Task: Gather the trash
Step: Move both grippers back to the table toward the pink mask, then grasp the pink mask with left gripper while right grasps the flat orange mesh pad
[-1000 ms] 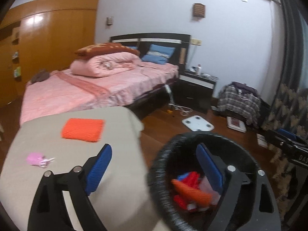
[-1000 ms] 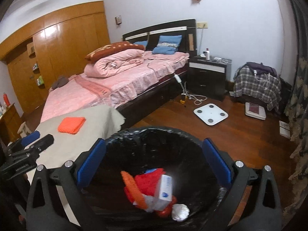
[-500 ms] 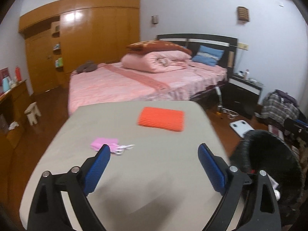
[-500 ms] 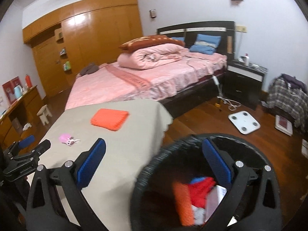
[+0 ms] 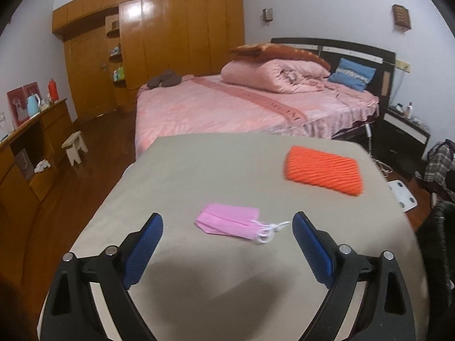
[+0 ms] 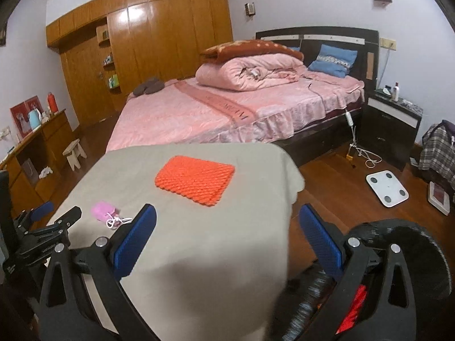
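A crumpled pink face mask (image 5: 227, 223) with white ear loops lies on the beige-covered table (image 5: 216, 170), just ahead of my left gripper (image 5: 227, 244) and between its blue pads; the gripper is open and holds nothing. An orange knitted mat (image 5: 324, 173) lies farther back on the right. My right gripper (image 6: 227, 241) is also open and empty, hovering over the table's right front corner. From the right wrist I see the mask (image 6: 103, 211), the mat (image 6: 194, 180) and the left gripper (image 6: 54, 216). A black-lined trash bin (image 6: 398, 255) sits low right, with red trash (image 6: 352, 307) inside.
A bed with pink covers (image 5: 241, 108) stands behind the table. A wooden wardrobe (image 5: 170, 37) lines the back wall and a low cabinet (image 5: 31, 147) the left. A white scale (image 6: 386, 189) and a cable lie on the wooden floor beside a black nightstand (image 6: 392, 128).
Both grippers have swung left, away from over the trash bin and toward the table. The bin has slid to the right edge of both views; the pink mask now lies between the left gripper's fingers.
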The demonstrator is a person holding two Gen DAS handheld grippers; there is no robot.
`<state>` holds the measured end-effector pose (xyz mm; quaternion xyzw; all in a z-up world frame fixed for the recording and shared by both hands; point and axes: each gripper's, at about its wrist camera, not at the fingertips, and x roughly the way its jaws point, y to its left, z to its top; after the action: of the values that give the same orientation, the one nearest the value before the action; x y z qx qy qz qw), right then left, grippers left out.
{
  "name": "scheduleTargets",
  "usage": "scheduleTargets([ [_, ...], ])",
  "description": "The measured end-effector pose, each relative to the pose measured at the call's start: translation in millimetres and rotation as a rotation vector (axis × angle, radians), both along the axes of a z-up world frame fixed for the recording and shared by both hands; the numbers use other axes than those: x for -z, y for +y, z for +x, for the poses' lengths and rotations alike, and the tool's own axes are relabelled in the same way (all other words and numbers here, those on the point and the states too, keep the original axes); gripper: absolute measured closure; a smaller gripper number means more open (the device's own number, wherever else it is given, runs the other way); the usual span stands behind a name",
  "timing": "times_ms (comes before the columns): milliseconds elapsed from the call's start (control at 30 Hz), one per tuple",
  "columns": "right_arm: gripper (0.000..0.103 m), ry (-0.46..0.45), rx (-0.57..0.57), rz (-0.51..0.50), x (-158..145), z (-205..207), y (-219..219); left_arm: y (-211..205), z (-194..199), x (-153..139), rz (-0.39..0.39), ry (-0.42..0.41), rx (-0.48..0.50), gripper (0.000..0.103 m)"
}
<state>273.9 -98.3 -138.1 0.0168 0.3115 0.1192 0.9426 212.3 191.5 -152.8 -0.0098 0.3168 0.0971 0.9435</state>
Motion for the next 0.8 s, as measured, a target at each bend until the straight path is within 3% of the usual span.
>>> scheduleTargets([
  [467, 0.005, 0.065, -0.018, -0.038, 45.2, 56.1, 36.1, 32.7, 56.6, 53.0, -0.064, 0.122, -0.008, 0.016],
  [600, 0.005, 0.065, -0.033, -0.047, 50.7, 63.9, 41.5, 33.1, 64.1, 61.5, -0.098, 0.163, 0.009, 0.022],
  [800, 0.005, 0.068, -0.043, -0.047, 54.7, 65.7, 45.8, 27.5, 69.8, 70.4, -0.133, 0.207, 0.046, 0.042],
])
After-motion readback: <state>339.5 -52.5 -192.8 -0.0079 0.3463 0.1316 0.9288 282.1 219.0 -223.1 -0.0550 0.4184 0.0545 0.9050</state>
